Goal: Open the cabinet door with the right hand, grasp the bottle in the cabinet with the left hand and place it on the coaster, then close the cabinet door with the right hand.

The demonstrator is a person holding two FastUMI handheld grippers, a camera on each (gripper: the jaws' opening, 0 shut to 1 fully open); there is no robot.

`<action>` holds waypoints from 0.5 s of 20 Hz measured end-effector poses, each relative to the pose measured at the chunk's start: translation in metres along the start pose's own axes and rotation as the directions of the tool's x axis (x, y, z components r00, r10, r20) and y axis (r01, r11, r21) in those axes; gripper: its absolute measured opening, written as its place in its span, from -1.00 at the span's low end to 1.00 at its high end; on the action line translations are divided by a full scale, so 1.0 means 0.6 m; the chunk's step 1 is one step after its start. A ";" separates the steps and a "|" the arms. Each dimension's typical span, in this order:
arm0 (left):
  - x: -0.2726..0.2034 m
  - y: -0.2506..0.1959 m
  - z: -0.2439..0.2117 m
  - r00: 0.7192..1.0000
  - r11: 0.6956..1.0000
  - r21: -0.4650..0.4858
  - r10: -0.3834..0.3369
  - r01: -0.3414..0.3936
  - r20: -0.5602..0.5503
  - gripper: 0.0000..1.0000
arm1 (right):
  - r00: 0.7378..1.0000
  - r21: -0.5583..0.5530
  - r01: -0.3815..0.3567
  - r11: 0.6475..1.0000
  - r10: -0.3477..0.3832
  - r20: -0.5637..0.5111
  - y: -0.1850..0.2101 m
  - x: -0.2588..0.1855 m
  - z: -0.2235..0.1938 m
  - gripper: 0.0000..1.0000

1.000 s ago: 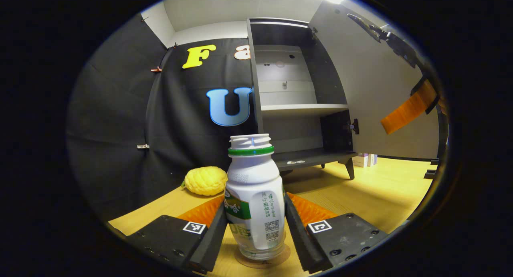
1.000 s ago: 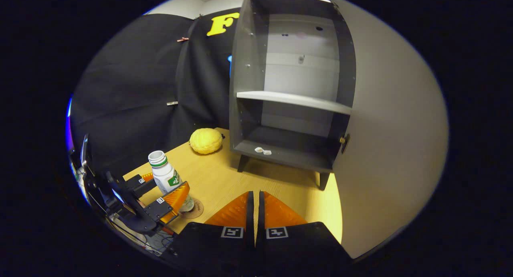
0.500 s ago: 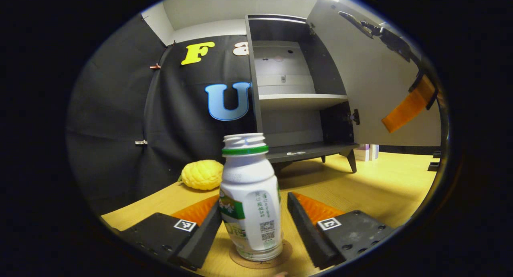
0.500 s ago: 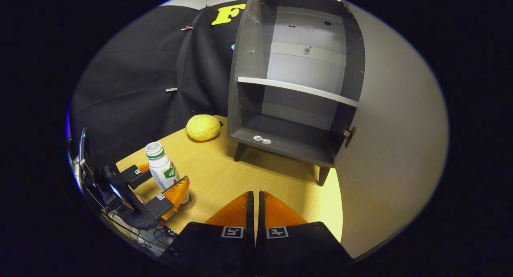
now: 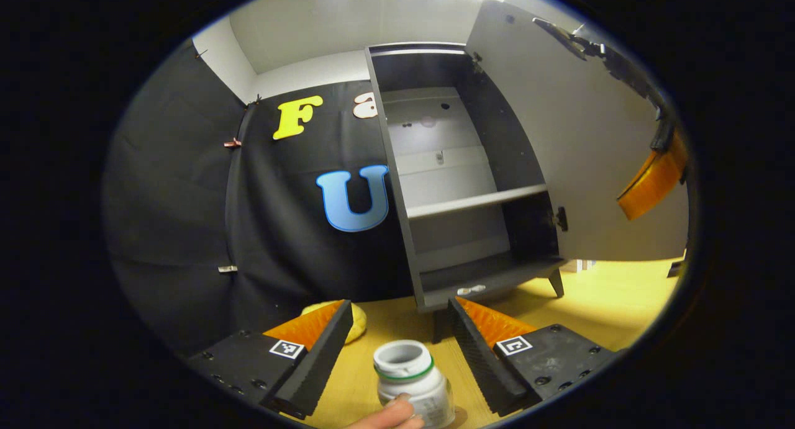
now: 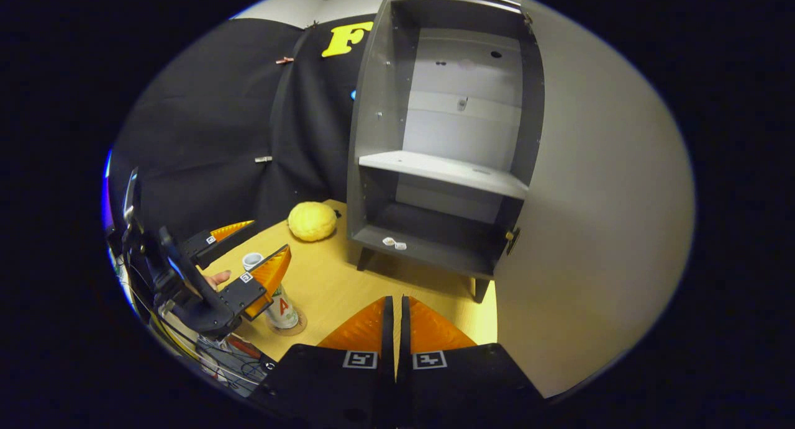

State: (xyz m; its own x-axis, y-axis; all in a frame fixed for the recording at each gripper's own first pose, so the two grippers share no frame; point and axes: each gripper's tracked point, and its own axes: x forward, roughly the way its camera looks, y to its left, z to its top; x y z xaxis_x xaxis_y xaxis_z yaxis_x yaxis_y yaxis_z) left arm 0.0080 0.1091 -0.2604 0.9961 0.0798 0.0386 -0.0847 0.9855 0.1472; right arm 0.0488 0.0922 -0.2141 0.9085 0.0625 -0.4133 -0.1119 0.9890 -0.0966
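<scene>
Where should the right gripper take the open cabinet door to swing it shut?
Judging by the pose, at the free vertical edge of the cabinet door, farthest from the hinges on the cabinet, coming from its outer face. The right gripper, fingers together, could push that flat panel rather than pinch it.

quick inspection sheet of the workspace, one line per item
surface: wooden table, bare around the cabinet feet
job's things: bottle upright on coaster; cabinet empty of bottles, door swung open
clutter: yellow fruit beside the cabinet; small bits on its bottom shelf
grippers: left gripper open above the bottle; right gripper shut, holding nothing
cables: tangle under the left gripper
surroundings: black cloth wall, white wall above
</scene>
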 end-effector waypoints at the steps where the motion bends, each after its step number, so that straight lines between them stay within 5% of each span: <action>1: -0.003 0.000 0.032 1.000 1.000 -0.003 0.002 -0.002 0.011 0.93 | 1.000 -0.008 -0.005 1.000 0.005 0.020 -0.002 -0.016 0.019 -0.89; 5: -0.038 -0.047 0.128 0.998 0.998 -0.032 -0.062 0.062 0.007 0.92 | 0.994 0.002 -0.003 1.000 0.003 0.114 -0.029 -0.096 0.097 -0.89; 7: -0.058 -0.071 0.150 0.995 0.995 -0.054 -0.091 0.089 -0.044 0.99 | 0.989 0.032 -0.019 0.999 0.014 0.148 -0.047 -0.138 0.130 -0.58; 9: -0.074 -0.090 0.175 0.990 0.991 -0.088 -0.108 0.101 -0.091 1.00 | 0.981 0.041 -0.043 0.998 0.035 0.189 -0.061 -0.183 0.162 -0.65; 10: -0.078 -0.098 0.191 0.987 0.988 -0.106 -0.120 0.109 -0.103 0.92 | 0.978 0.033 -0.044 0.998 0.036 0.207 -0.076 -0.207 0.174 -0.52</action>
State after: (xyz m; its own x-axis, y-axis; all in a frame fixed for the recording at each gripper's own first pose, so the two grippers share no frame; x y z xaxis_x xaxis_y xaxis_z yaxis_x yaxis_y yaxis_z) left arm -0.0369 0.0301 -0.1578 0.9964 -0.0237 -0.0812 0.0274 0.9986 0.0449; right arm -0.0168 0.0531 -0.0638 0.9674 0.1246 -0.2203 -0.1385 0.9892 -0.0483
